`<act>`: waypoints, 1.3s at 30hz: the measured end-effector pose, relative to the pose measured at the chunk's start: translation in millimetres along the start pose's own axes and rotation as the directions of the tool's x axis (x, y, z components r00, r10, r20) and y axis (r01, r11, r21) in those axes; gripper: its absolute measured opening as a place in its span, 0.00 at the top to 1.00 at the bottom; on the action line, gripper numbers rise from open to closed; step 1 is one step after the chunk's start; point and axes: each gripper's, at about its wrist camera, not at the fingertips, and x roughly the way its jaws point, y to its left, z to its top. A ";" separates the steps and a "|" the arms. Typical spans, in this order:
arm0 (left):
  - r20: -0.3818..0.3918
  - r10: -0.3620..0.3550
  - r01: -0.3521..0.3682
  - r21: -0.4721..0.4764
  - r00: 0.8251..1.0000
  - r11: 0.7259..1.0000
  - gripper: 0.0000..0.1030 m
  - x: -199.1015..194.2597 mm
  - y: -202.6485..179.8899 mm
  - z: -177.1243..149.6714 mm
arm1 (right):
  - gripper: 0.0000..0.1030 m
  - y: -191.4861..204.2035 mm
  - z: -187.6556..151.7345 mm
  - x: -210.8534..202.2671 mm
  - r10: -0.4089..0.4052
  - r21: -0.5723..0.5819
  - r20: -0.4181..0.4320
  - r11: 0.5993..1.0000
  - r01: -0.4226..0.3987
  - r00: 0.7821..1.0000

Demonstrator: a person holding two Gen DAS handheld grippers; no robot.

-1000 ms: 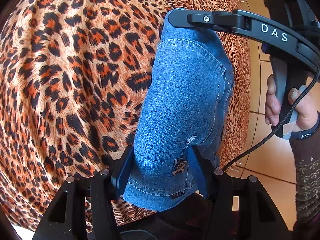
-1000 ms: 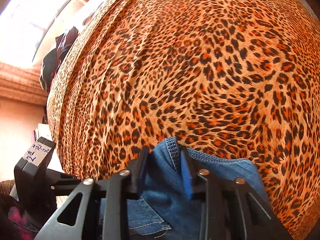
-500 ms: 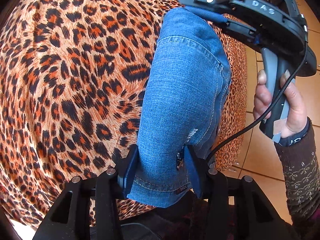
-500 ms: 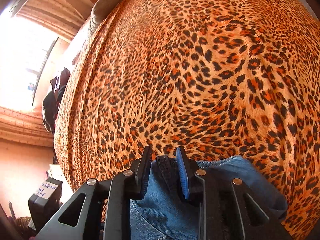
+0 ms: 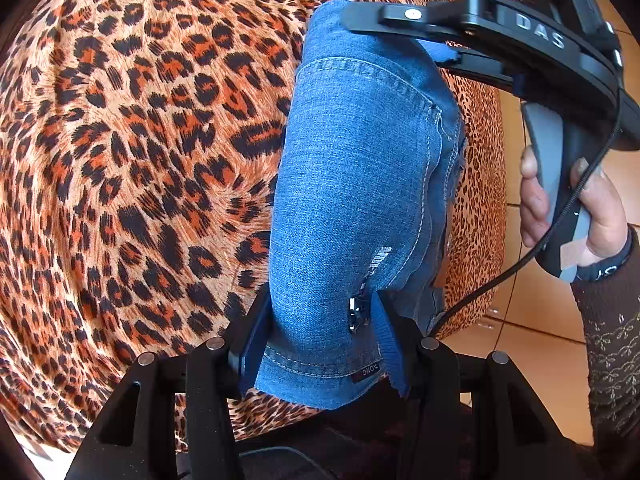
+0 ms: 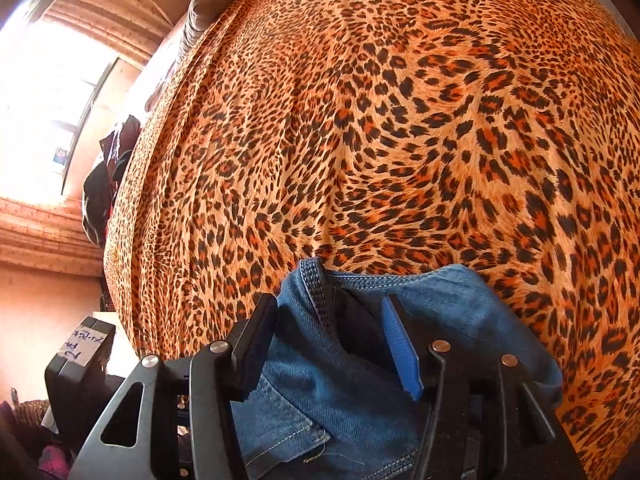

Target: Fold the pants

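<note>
Pants (image 5: 360,184), blue denim and folded into a narrow bundle, lie on the leopard-print bedspread (image 5: 140,160) near its edge. My left gripper (image 5: 320,336) clamps the bundle's near end, pads pressing both sides. My right gripper (image 6: 328,344) has just been opening; its jaws now stand apart around the far end's seam, no longer pinching it.

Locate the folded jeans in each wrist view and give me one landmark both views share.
Left wrist view: the folded jeans run from bottom centre, between the left gripper's fingers, up to the right gripper at top right.
Right wrist view: the folded jeans fill bottom centre, around the right gripper.
Shared landmark: the leopard-print cover.
</note>
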 end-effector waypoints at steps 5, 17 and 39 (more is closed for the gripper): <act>0.003 -0.035 0.035 0.008 0.999 0.999 0.53 6.9 -2.8 -11.3 | 0.77 31.0 -5.8 -19.0 0.064 -0.097 0.004 0.993 -0.064 0.998; -0.011 -0.039 0.039 0.001 0.999 0.999 0.53 17.1 -16.2 8.9 | 0.77 -13.0 -14.9 -10.0 0.028 0.134 0.110 0.990 -0.043 0.994; -0.024 0.036 -0.035 0.038 0.999 0.999 0.37 17.7 -41.9 114.9 | 0.27 -120.0 -235.4 -58.9 0.122 0.527 0.489 0.747 -0.405 0.863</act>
